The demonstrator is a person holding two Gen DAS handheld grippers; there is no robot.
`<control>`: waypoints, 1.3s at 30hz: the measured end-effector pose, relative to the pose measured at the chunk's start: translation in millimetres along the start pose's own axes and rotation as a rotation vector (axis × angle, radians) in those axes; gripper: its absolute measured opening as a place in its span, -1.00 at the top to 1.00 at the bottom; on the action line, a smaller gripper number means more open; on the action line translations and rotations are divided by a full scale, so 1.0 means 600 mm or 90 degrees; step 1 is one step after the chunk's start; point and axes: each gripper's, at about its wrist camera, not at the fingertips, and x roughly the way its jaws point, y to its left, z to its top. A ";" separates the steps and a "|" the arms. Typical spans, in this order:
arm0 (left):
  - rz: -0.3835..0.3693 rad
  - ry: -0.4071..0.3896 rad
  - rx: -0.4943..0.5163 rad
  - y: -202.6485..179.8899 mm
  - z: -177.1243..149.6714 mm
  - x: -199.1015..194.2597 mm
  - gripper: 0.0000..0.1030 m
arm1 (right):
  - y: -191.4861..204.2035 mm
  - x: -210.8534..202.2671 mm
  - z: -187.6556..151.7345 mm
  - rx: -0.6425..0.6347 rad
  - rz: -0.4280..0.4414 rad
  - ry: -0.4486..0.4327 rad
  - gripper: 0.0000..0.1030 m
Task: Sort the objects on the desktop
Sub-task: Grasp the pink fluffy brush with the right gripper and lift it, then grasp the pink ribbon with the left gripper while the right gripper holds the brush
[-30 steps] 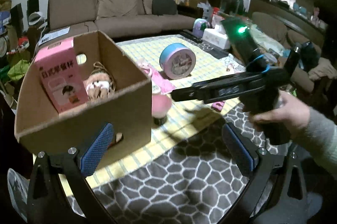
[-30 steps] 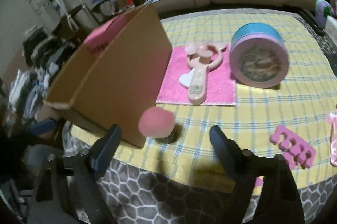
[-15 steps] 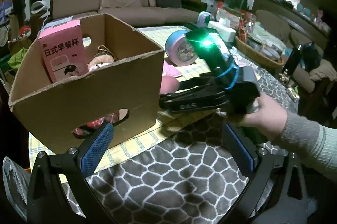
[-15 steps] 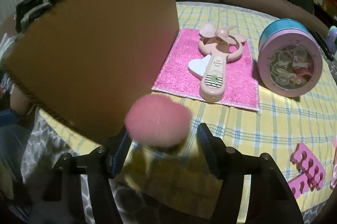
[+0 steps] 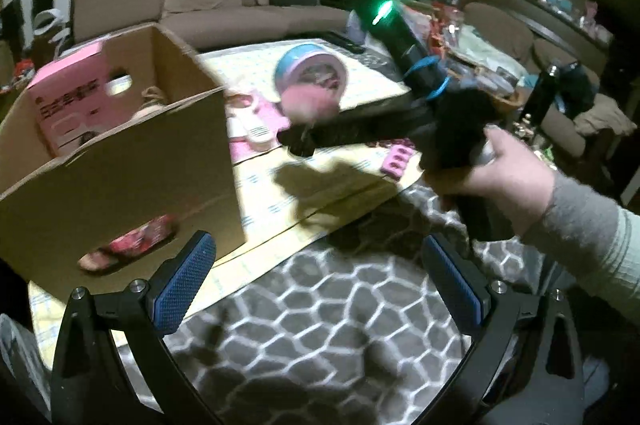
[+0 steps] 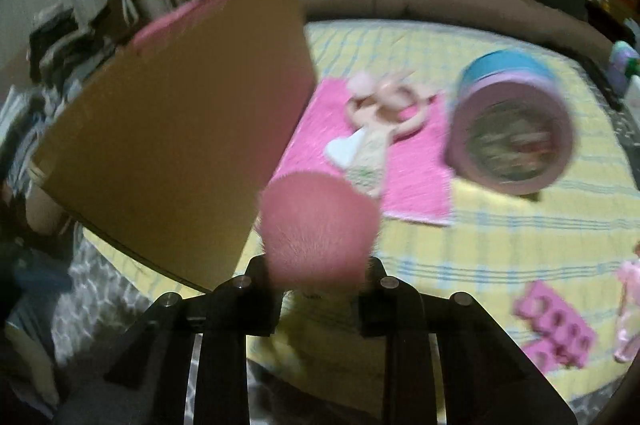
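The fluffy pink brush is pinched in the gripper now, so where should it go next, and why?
Probably lift it and carry it over the cardboard box. The right gripper has just been closing and its jaws now pinch the pink brush at its base, right beside the box wall, and the box already holds other sorted things.

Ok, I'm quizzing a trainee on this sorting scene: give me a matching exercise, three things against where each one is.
Things:
1. pink brush
2. pink carton
3. hand fan

Places:
A. lying on the pink mat
B. inside the cardboard box
C. between the right gripper fingers

Pairs: 1-C, 2-B, 3-A
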 end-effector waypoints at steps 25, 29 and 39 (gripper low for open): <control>-0.052 0.115 0.140 -0.313 0.255 0.462 -0.60 | -0.358 -0.400 -0.103 0.172 -0.135 -0.095 0.49; -0.034 0.150 0.154 -0.338 0.259 0.528 -0.34 | -0.395 -0.395 -0.123 0.198 -0.123 -0.099 0.49; -0.043 0.195 0.135 -0.339 0.260 0.572 0.99 | -0.432 -0.365 -0.142 0.223 -0.104 -0.095 0.49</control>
